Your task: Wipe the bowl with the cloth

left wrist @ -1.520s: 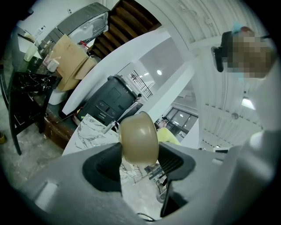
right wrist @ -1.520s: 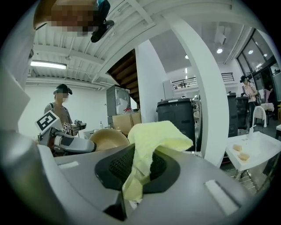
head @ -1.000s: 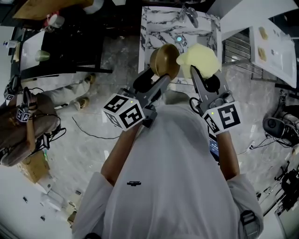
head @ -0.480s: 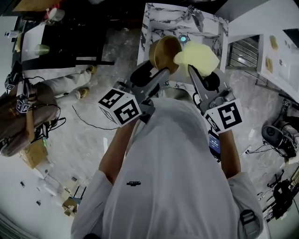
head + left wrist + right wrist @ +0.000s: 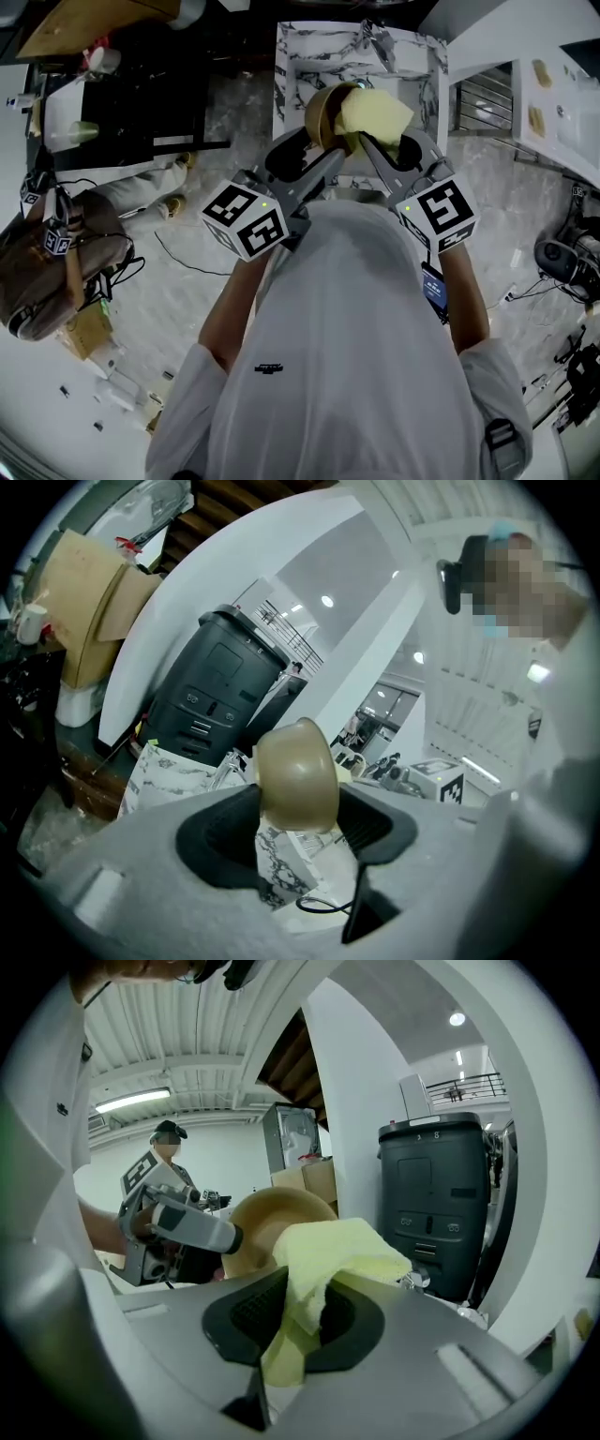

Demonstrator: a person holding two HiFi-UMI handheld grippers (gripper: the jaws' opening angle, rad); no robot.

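Left tool (image 5: 298, 808): jaws clamped on the brown bowl (image 5: 298, 772), which is held in the air and tipped on its side. Right tool (image 5: 302, 1314): jaws closed on a bunched yellow cloth (image 5: 336, 1252). Head view: the cloth lies against the bowl's open side. Both are raised in front of the person's chest, over the near edge of the marble-patterned counter (image 5: 305, 58).

Large lab-like hall: cables (image 5: 187, 265) across marble floor (image 5: 178, 319), strip-lit ceiling (image 5: 141, 1063), mezzanine railing (image 5: 464, 1084).
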